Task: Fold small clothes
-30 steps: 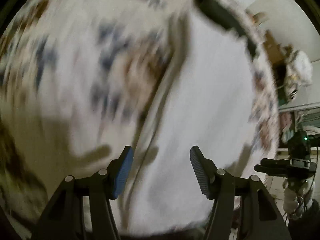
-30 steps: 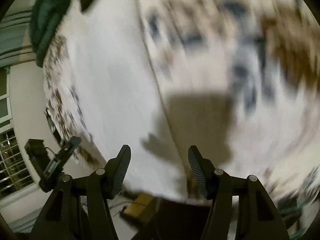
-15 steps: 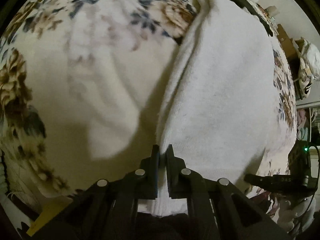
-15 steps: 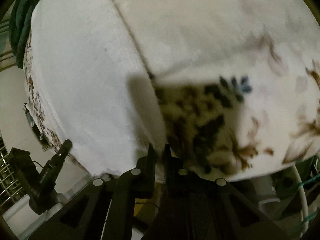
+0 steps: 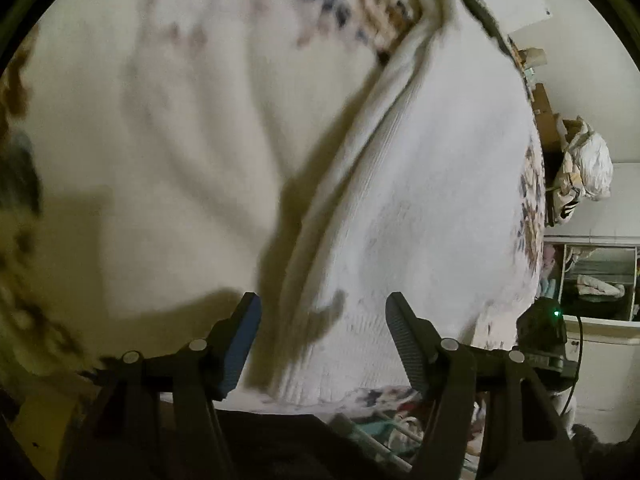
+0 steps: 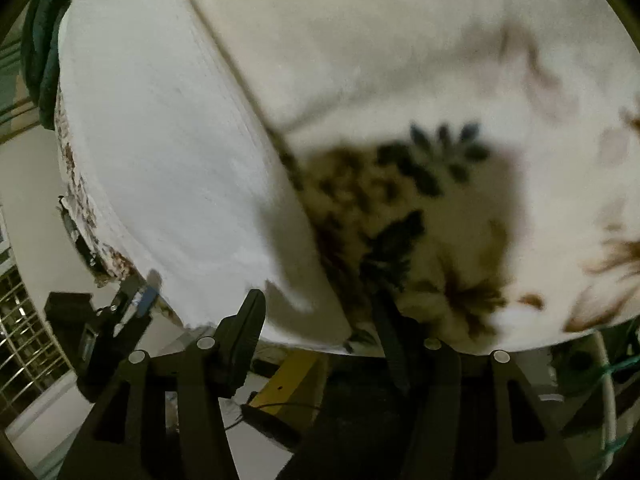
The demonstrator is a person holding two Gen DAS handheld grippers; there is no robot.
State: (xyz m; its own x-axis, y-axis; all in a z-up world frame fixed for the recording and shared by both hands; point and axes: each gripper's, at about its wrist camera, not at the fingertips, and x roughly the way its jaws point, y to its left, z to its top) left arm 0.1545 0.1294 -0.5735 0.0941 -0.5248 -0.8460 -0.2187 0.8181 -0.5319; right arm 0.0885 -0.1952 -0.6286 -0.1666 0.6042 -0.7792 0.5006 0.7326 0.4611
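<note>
A white textured cloth [image 5: 420,200] lies flat on a floral bedspread [image 5: 160,140], its thick folded edge running away from me. My left gripper [image 5: 323,320] hovers over the cloth's near left corner. Its jaws are opening, and the corner lies under the gap with neither pad touching it. In the right wrist view the same cloth [image 6: 160,160] fills the left side. There my right gripper [image 6: 318,308] hangs over the near right corner at the bed's edge. Its jaws are opening too, with no pad on the fabric. The left gripper [image 6: 138,296] shows at the lower left.
A dark green garment [image 6: 40,40] lies at the cloth's far end. Open shelves with clothes [image 5: 592,280] and a white bundle [image 5: 584,168] stand beyond the bed. A yellow object [image 6: 296,376] sits on the floor below the bed edge, and a window grille [image 6: 24,340] is at the left.
Half a second ago both grippers were shut on the cloth's near corners. Both now stand open, and the cloth rests on the bedspread.
</note>
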